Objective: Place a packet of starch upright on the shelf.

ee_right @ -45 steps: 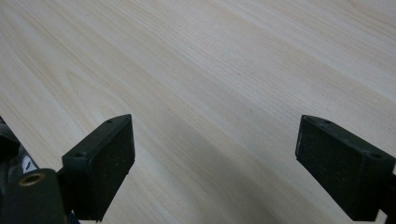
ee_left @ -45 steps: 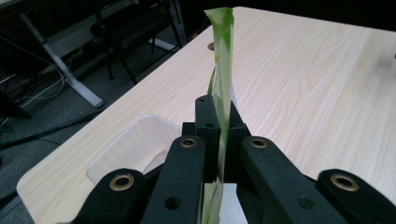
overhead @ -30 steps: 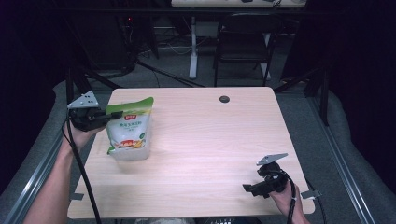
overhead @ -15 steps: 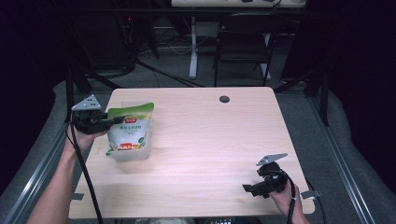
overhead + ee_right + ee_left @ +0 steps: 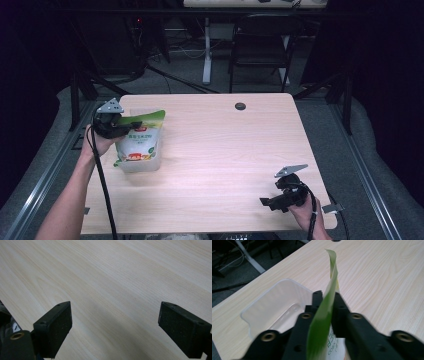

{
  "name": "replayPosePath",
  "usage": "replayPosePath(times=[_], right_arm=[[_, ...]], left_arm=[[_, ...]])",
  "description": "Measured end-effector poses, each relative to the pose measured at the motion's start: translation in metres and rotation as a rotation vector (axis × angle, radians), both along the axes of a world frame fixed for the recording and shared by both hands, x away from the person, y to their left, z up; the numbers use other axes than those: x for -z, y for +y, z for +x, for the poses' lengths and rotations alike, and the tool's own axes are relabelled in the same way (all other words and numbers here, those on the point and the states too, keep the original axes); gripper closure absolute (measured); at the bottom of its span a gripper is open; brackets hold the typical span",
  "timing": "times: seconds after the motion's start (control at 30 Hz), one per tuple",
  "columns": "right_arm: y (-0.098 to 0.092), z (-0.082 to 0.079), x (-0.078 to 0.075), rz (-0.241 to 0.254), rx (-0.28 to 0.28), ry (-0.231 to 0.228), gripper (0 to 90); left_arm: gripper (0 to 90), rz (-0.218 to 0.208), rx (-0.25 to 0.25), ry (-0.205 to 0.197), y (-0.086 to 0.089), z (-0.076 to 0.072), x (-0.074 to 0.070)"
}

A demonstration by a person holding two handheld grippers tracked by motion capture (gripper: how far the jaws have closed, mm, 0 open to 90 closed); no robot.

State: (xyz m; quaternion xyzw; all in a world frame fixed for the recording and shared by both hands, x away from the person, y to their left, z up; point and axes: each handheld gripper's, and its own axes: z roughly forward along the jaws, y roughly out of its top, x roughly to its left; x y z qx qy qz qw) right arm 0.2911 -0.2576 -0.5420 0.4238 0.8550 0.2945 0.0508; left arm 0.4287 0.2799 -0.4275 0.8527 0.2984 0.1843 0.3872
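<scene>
Pale wood-grain tabletop [image 5: 215,150] carries everything, with a small dark round cap [image 5: 240,106] near its far edge; behind it the room is dim, with a black chair [image 5: 260,47] and cables on grey floor. At your left, your left gripper [image 5: 125,125] has its jaws closed on the green top edge of a white-and-green pouch [image 5: 137,147], which stands beside a clear plastic tub [image 5: 277,308]. The pouch's print is too small to read. At your right, your right gripper [image 5: 267,202] rests low over bare wood, jaws wide apart.
</scene>
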Motion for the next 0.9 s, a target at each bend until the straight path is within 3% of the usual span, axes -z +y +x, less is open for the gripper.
replayPosePath(times=[0.27,0.63,0.9], right_arm=[[0.001,0.000,0.000,0.009,0.001,0.002,11.4],[0.001,0.000,0.001,0.005,0.002,0.004,11.3],[0.000,0.000,0.001,0.003,0.003,0.005,11.3]], left_arm=[[90.0,-0.018,0.073,-0.042,0.009,-0.008,-0.006],[90.0,-0.157,0.057,-0.122,0.035,-0.021,-0.011],[90.0,-0.178,0.057,-0.148,0.033,-0.021,-0.010]])
